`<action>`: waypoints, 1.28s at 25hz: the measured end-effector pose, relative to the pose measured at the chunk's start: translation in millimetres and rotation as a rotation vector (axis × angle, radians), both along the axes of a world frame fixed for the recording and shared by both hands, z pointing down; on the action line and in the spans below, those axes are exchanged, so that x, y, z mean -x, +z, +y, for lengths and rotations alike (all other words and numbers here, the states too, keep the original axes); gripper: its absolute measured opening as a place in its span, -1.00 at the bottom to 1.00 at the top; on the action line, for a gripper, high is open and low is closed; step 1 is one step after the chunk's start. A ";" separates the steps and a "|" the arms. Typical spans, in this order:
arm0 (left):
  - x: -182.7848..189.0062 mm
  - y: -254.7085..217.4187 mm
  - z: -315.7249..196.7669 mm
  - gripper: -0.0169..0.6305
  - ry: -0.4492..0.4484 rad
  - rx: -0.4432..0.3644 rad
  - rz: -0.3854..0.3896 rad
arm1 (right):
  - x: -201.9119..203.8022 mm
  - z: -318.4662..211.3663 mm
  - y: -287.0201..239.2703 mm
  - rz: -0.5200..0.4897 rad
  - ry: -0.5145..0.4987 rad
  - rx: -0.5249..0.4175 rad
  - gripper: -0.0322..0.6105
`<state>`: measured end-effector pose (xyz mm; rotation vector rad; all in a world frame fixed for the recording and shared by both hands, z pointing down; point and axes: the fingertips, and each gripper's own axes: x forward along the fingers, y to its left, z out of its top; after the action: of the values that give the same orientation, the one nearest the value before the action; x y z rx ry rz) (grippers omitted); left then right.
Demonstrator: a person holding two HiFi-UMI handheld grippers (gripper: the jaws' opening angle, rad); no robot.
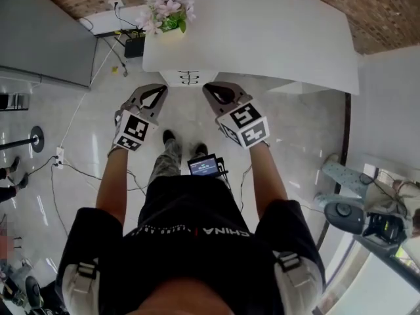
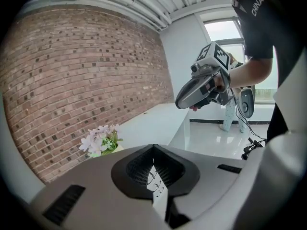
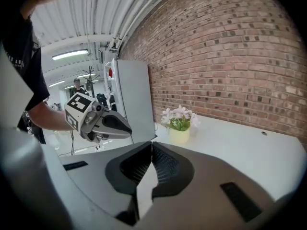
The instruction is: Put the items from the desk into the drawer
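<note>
A white desk (image 1: pixel 262 31) stands ahead of me, bearing only a small pot of pink flowers (image 1: pixel 167 15) at its left end. Under its front edge sits a white drawer front (image 1: pixel 189 77), closed. My left gripper (image 1: pixel 159 88) hangs just left of the drawer and my right gripper (image 1: pixel 211 88) just right of it; both are below desk height, shut and holding nothing. In the left gripper view the shut tips (image 2: pixel 153 146) point past the flowers (image 2: pixel 100 142), with the right gripper (image 2: pixel 201 87) alongside. The right gripper view shows shut tips (image 3: pixel 152 143), the flower pot (image 3: pixel 178 123) and the left gripper (image 3: pixel 103 123).
A grey cabinet (image 1: pixel 46 38) stands at the left. A black box with cables (image 1: pixel 134 44) lies on the floor by the desk's left end. A brick wall (image 1: pixel 387 5) runs behind the desk. Grey equipment (image 1: pixel 367 218) sits at the right, beside a white wall.
</note>
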<state>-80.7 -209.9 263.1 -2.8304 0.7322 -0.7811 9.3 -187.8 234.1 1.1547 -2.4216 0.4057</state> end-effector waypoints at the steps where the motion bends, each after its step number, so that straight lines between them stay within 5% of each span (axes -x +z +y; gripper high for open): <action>1: -2.1 -6.3 5.1 -0.91 -0.017 -0.006 0.002 | -5.1 3.8 -6.7 -0.001 0.021 -0.009 -0.85; 8: -21.6 -21.7 66.4 -0.91 -0.090 0.006 0.050 | -26.3 52.3 -17.7 -0.002 0.030 -0.045 -0.85; 23: -30.2 -47.1 165.4 -0.91 -0.081 -0.058 0.044 | -41.9 155.7 -24.2 -0.009 0.046 -0.071 -0.85; 32: -22.0 -42.0 287.9 -0.91 -0.140 -0.028 0.102 | -37.4 264.9 -17.0 0.023 0.033 -0.100 -0.85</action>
<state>-58.7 78.0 221.1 -2.8355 0.9574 -0.6420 46.7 77.1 217.0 1.2364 -2.4295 0.2827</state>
